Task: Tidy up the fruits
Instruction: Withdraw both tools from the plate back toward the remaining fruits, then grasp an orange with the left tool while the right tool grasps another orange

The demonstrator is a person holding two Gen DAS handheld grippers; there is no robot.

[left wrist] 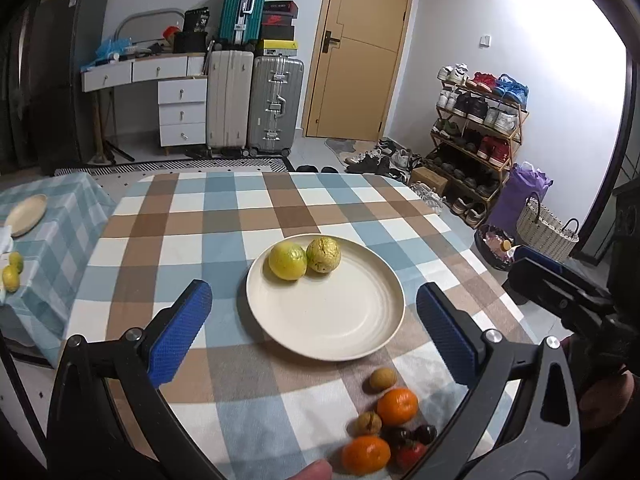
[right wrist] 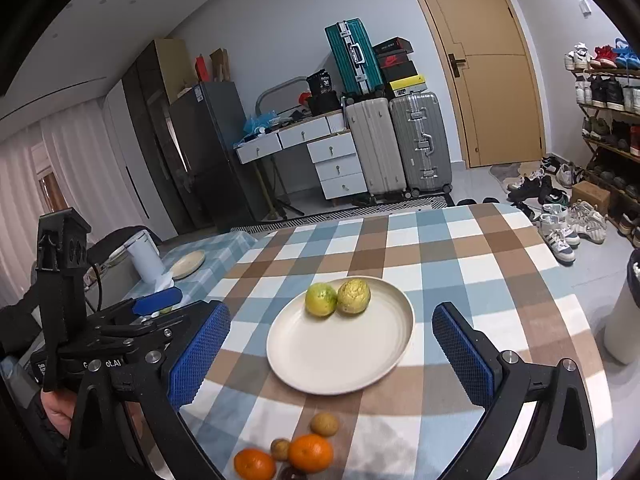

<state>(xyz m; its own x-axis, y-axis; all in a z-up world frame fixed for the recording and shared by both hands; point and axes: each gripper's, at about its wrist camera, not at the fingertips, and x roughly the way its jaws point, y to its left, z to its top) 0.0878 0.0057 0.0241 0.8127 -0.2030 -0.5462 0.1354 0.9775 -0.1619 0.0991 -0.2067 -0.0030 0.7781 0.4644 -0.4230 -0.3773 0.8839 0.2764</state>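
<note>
A cream plate (left wrist: 352,320) (right wrist: 320,364) sits on the checked tablecloth and holds a smooth yellow-green fruit (left wrist: 287,261) (right wrist: 321,299) beside a rough yellow-green fruit (left wrist: 323,255) (right wrist: 354,296) at its far side. Near the table's front edge lie two oranges (left wrist: 397,406) (right wrist: 310,453), two small brown fruits (left wrist: 383,379) (right wrist: 324,424), a strawberry (left wrist: 410,454) and dark fruits (left wrist: 425,433). My left gripper (left wrist: 316,320) hangs open above the plate's near side, nothing between its blue pads. My right gripper (right wrist: 332,354) is open too, its jaws wide on either side of the plate.
A side table (left wrist: 60,216) at left carries an empty tan plate (left wrist: 26,214) (right wrist: 188,264) and two small yellow-green fruits (left wrist: 12,272). A white appliance (right wrist: 146,258) stands there. Suitcases (left wrist: 256,104), a shoe rack (left wrist: 476,128) and a woven basket (left wrist: 544,228) stand beyond the table.
</note>
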